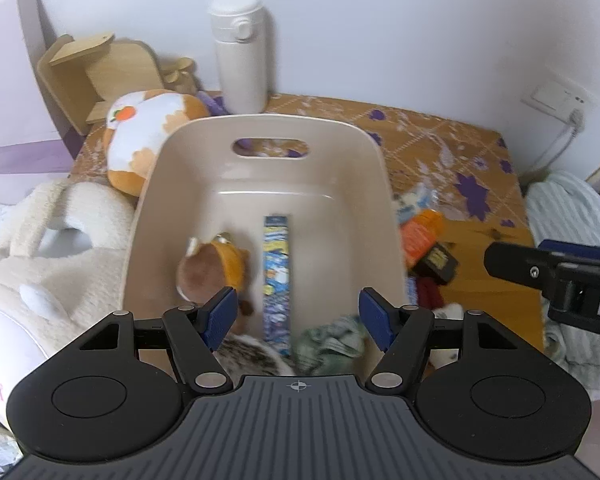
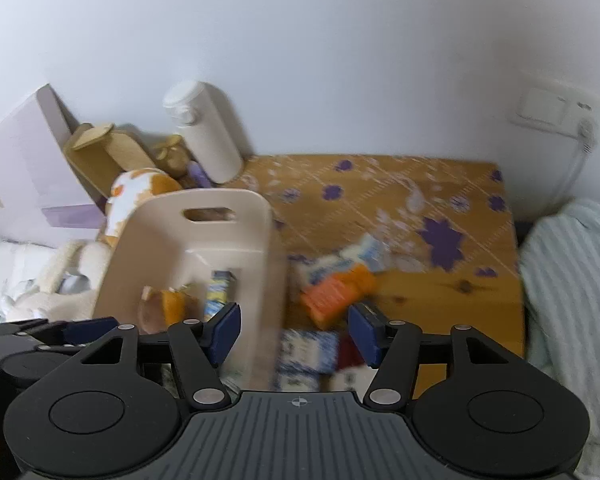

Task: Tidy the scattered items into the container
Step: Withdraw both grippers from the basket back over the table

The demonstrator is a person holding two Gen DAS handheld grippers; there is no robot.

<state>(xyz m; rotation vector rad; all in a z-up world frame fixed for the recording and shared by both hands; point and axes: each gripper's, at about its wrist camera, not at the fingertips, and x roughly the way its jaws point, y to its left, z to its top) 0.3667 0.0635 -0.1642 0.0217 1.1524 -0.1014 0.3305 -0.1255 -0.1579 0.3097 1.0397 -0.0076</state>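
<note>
Left wrist view: your left gripper [image 1: 296, 314] hangs over the bin [image 1: 180, 184], jaws apart, empty; a green cloth [image 1: 332, 342] lies between them, lower centre.

We see a beige plastic tub [image 1: 180, 184] on an orange tablecloth with purple flowers [image 1: 440, 140], a blue-and-yellow patterned flat box [image 1: 277, 264], and a white-and-orange plush toy [image 1: 140, 136].

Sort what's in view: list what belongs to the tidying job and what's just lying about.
Job:
beige bin
small brown plush and blue patterned strip, already inside
orange packet, blue-white packets, dark box, still on the table

Lying about:
white flask
wooden stand
orange-white plush
striped cloth
</note>
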